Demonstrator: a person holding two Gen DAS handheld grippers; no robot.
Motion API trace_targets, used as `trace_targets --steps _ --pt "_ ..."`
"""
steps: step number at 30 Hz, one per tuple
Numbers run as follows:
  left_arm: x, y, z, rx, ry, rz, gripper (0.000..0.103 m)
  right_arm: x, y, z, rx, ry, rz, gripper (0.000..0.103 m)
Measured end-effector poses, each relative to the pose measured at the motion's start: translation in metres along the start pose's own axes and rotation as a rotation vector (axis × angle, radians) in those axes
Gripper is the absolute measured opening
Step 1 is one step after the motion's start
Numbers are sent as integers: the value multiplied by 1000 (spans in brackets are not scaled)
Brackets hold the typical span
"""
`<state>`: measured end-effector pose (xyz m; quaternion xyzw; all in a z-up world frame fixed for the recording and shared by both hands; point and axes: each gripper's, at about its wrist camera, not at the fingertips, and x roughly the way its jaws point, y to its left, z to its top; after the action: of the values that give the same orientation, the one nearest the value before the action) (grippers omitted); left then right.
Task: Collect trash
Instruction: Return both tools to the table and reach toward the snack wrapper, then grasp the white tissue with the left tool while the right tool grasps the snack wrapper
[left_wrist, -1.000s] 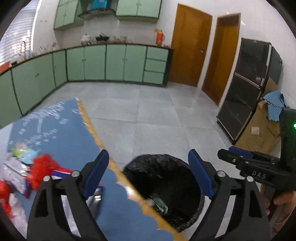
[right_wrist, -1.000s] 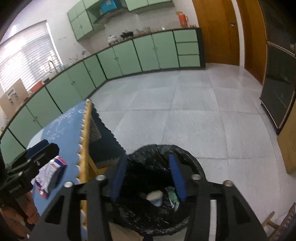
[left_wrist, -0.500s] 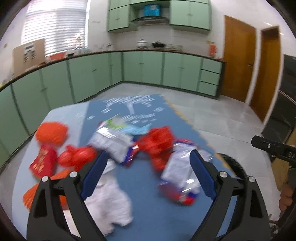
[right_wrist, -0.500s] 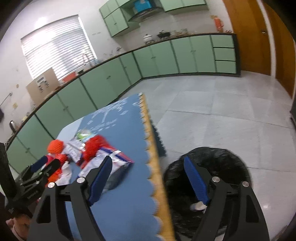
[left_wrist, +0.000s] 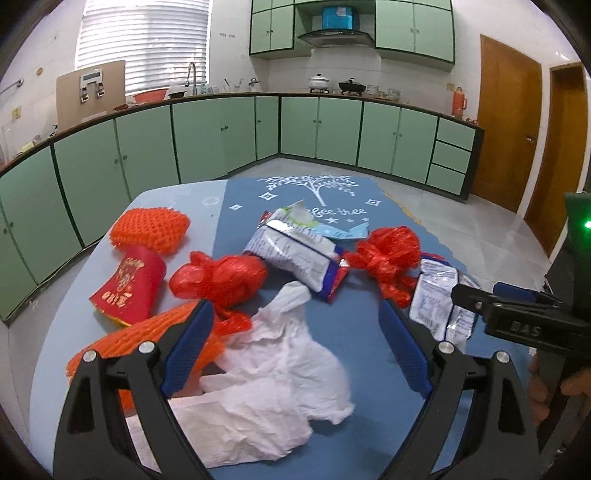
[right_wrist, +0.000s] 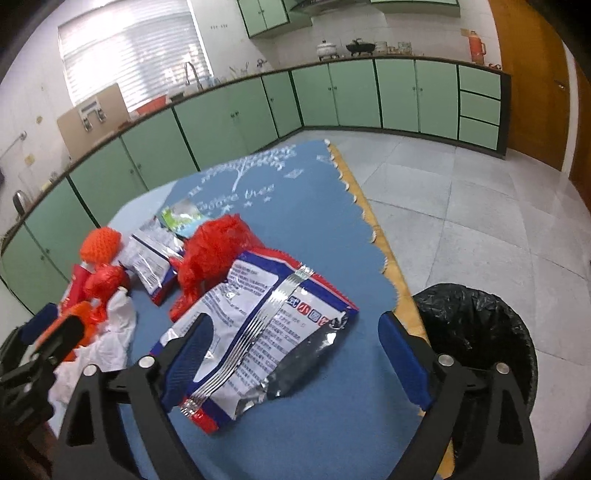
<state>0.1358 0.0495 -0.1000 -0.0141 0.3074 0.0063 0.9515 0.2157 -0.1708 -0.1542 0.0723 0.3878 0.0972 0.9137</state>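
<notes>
The left gripper (left_wrist: 295, 347) hangs over the table (left_wrist: 155, 199) with its fingers spread wide and nothing between them; a crumpled white tissue (left_wrist: 284, 373) lies on the blue mat (left_wrist: 369, 354) directly below the gap. Around it sit more trash: an orange foam net (left_wrist: 151, 229), a red cup (left_wrist: 129, 288), a knotted red bag (left_wrist: 221, 280), a foil wrapper (left_wrist: 295, 254), and a second red bag (left_wrist: 388, 254).

The right gripper (right_wrist: 295, 358) also has its fingers wide apart and holds nothing. It hovers above a flat snack bag (right_wrist: 262, 332) with a silver seam, which lies near the mat's scalloped edge. The bin (right_wrist: 476, 339), lined in black plastic, stands on the floor just beside that edge of the table.
</notes>
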Motion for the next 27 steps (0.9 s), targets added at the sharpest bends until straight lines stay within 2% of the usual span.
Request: trace_targets --steps 3,6,7,9,11,16,21,27 --pt "1 6 -4 -11 10 7 88 14 4 -4 -13 45 -21 89" --pt "4 12 -7 -24 23 12 88 17 9 -6 -41 50 -43 87" --pt "5 14 -9 -28 29 12 88 18 12 -7 -60 55 -41 77" --pt "7 17 -11 -33 37 9 88 19 16 -9 -77 60 -43 68" --pt "8 17 -14 -35 46 4 88 18 17 -12 -97 58 -71 43" --pt "8 12 -21 -43 68 -11 88 15 11 -12 -83 48 -76 12" --pt "9 -2 -31 -16 91 -12 87 9 2 -12 -59 44 -27 5" --pt "20 -10 -35 -15 126 -20 62 -10 -8 -6 -39 5 -29 3"
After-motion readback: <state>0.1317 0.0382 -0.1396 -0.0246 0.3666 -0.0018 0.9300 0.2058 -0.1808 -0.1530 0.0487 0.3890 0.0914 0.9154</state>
